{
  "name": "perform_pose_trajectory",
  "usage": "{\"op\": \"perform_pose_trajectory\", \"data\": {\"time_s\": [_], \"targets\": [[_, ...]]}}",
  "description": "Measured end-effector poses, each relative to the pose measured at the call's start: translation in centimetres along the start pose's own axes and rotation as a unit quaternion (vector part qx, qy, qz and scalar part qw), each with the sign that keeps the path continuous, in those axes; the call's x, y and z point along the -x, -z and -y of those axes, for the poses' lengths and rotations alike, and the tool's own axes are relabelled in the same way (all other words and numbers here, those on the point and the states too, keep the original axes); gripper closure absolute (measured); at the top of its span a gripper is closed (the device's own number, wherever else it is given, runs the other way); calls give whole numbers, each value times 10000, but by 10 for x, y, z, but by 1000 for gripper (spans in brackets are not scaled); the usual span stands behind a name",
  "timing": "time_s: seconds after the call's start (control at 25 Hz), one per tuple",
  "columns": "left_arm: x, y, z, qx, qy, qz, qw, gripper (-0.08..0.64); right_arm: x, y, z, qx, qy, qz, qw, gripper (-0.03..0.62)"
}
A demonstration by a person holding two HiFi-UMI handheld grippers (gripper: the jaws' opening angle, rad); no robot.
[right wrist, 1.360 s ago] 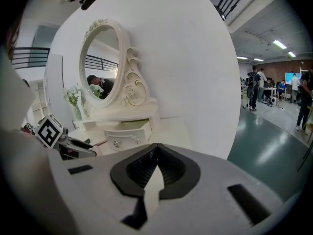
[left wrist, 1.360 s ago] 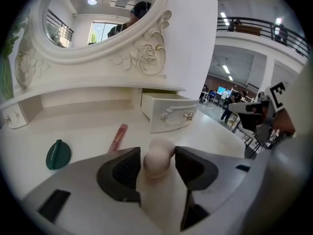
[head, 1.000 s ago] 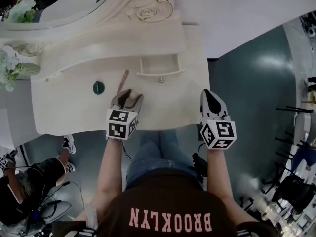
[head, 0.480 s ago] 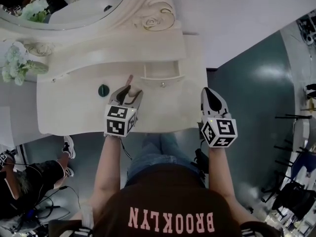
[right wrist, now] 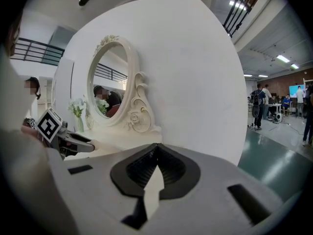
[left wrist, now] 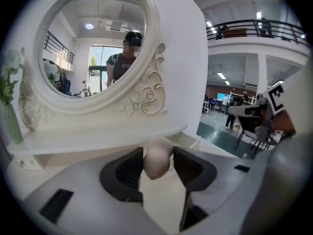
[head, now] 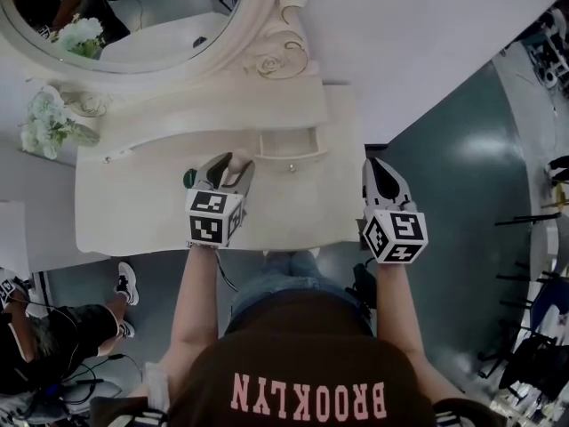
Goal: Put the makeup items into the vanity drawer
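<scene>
Beige and egg-shaped, the makeup sponge (left wrist: 157, 157) sat pinched between the two dark pads of the left hand-held gripper (head: 233, 162), which pressed on it from both sides. In the head view that gripper hung over the cream worktop (head: 133, 213), just left of the small open drawer (head: 286, 157) at the middle of the vanity. The sponge was not in the drawer. In the left gripper view the drawer's edge showed just beyond the sponge, to its right.

The right hand-held gripper (head: 379, 165) was held over the right end of the worktop, well apart from the left one. Its jaws were closed tip to tip with nothing between them, as the right gripper view showed plainly.

A small dark green round item (head: 188, 179) lay on the worktop, touching the left gripper's outline on its left side and partly hidden by it. Behind the worktop stood an oval mirror (head: 133, 20) in a carved white frame. White flowers (head: 46, 123) in a vase stood at the left end of the vanity.
</scene>
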State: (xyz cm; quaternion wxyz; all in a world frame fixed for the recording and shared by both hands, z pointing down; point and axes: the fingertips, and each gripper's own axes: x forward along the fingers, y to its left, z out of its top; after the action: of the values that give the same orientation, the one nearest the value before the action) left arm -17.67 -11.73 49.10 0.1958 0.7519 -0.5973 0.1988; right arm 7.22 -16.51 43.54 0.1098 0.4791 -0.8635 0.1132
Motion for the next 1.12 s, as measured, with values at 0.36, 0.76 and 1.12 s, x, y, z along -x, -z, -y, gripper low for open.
{"op": "perform_pose_trajectory", "data": {"time_s": [0.36, 0.76, 1.12], "targets": [[1, -37, 5, -179, -21, 377, 9991, 373, 10, -10, 10, -4, 148, 155, 9998, 595], [-15, -52, 22, -215, 123, 528, 9983, 374, 27, -19, 36, -48, 462, 347, 9983, 595], [-35, -55, 33, -233, 253, 489, 9982, 374, 37, -13, 58, -140, 712, 372, 9967, 595]]}}
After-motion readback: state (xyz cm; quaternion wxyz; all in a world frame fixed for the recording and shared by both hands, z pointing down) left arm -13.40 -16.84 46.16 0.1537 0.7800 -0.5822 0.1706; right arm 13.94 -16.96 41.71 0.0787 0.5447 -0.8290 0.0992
